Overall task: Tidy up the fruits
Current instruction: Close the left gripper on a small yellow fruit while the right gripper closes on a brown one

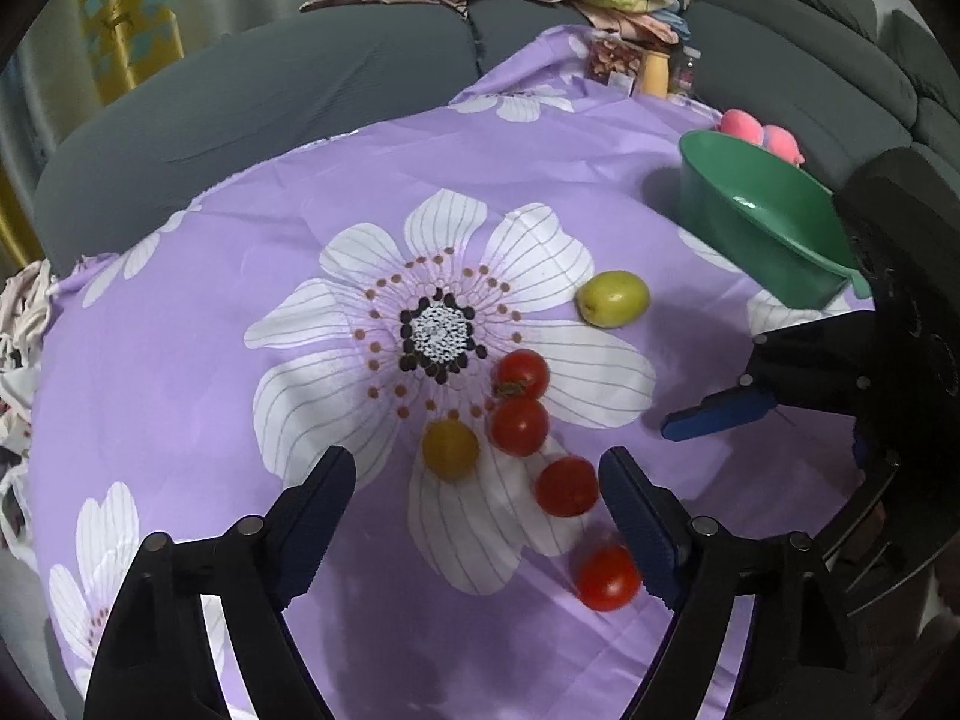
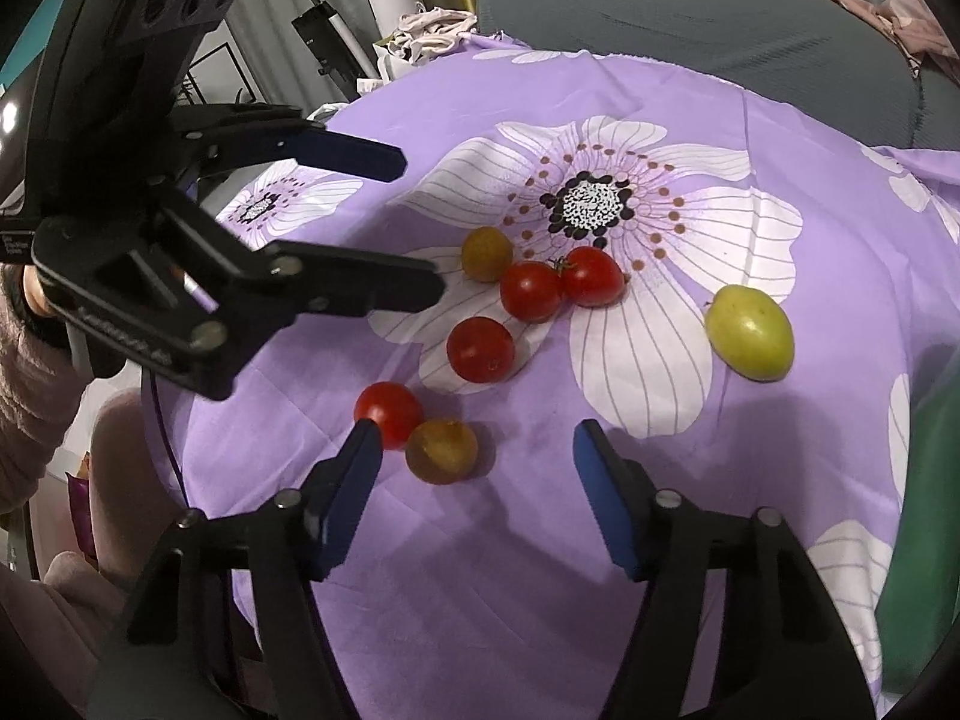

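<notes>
Several red cherry tomatoes (image 2: 480,349), two yellowish ones and a green oval fruit (image 2: 750,333) lie on the purple flowered cloth (image 2: 540,570). My right gripper (image 2: 478,438) is open just above the cloth. A brownish-yellow tomato (image 2: 442,450) sits between its fingers near the left one, and a red tomato (image 2: 389,414) lies at that fingertip. My left gripper (image 1: 477,468) is open too, with a yellow tomato (image 1: 450,449) and a red one (image 1: 567,486) between its tips and no pad pressing. Another red tomato (image 1: 607,576) lies by its right finger.
A green plastic bowl (image 1: 762,228) stands at the cloth's right side, pink round things (image 1: 762,135) behind it. Jars and a bottle (image 1: 654,72) stand at the far edge. A grey sofa (image 1: 270,90) with piled clothes surrounds the table. A sleeve shows at the left of the right wrist view.
</notes>
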A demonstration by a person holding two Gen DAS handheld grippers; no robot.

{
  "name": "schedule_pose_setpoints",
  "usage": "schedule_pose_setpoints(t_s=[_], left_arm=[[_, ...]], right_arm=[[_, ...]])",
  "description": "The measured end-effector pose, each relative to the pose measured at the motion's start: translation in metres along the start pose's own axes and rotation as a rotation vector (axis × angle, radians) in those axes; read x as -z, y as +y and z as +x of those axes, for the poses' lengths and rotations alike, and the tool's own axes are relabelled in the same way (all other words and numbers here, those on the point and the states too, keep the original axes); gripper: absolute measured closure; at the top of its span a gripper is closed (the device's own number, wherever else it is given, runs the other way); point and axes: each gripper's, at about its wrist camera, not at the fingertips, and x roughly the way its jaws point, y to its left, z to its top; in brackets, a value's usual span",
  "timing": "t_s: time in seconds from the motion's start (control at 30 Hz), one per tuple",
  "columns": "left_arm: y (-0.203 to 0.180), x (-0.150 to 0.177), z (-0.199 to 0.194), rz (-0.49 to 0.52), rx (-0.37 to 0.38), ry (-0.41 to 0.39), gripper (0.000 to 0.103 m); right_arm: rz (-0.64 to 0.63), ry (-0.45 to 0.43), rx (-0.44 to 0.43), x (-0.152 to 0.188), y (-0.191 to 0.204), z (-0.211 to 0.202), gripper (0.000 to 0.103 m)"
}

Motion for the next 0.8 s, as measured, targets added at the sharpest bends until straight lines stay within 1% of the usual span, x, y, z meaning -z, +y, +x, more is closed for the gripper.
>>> schedule_pose_setpoints(t_s=[0.1, 0.13, 0.17, 0.23, 0.3, 0.33, 0.4, 0.5, 0.6, 0.77, 0.8], left_arm=[[0.002, -0.001, 0.004, 0.005, -0.005, 0.016, 0.020], [0.002, -0.002, 0.006, 0.006, -0.012, 0.023, 0.023], [0.003, -0.003, 0.009, 0.006, -0.019, 0.036, 0.025], [0.004, -0.003, 0.015, 0.004, -0.023, 0.055, 0.030], [0.005, -0.003, 0.021, 0.002, -0.027, 0.076, 0.030], [0.005, -0.004, 0.024, 0.002, -0.031, 0.087, 0.030], [0.005, -0.003, 0.029, 0.006, -0.031, 0.102, 0.031], [0.005, -0.006, 0.035, 0.010, -0.030, 0.119, 0.031], [0.004, -0.009, 0.042, 0.015, -0.024, 0.136, 0.049], [0.006, -0.012, 0.052, 0.008, -0.015, 0.157, 0.049], [0.006, -0.012, 0.054, 0.008, -0.015, 0.160, 0.051]], right_arm=[[-0.014, 0.024, 0.001, -0.001, 0.002, 0.005, 0.045], [-0.019, 0.031, -0.001, -0.002, 0.002, 0.006, 0.048], [-0.023, 0.036, -0.001, -0.002, 0.003, 0.007, 0.048], [-0.028, 0.046, 0.000, -0.003, 0.004, 0.010, 0.049], [-0.032, 0.053, -0.002, -0.003, 0.005, 0.011, 0.050], [-0.037, 0.057, -0.003, -0.004, 0.006, 0.012, 0.053], [-0.049, 0.068, -0.005, -0.005, 0.008, 0.014, 0.056], [-0.064, 0.079, 0.002, -0.007, 0.010, 0.017, 0.057], [-0.071, 0.090, -0.006, -0.008, 0.011, 0.019, 0.065], [-0.083, 0.091, 0.005, -0.009, 0.012, 0.020, 0.070], [-0.079, 0.090, 0.004, -0.009, 0.011, 0.021, 0.071]])
